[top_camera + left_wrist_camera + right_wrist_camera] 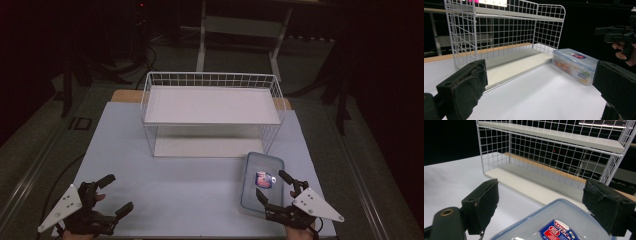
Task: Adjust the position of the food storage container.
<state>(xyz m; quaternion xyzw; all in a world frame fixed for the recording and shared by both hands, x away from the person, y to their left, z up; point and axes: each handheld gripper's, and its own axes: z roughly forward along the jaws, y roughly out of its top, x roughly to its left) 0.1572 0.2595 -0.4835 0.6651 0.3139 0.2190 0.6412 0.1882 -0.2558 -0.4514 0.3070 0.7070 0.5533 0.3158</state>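
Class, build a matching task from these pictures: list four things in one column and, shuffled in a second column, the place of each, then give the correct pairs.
Things:
1. wire shelf rack
2. food container
3. left gripper
4. right gripper

Places:
A. near left corner of the table
B. open over the container's near end
C. back middle of the table
D. front right of the rack

Pairs: 1-C, 2-D, 3-A, 4-B

A wire rack [212,112] stands at the back middle of the tabletop [175,185]. It has two shelves — one on top, one down low. A food box [261,181] lies on the tabletop in front of the rack's right end — close to it.
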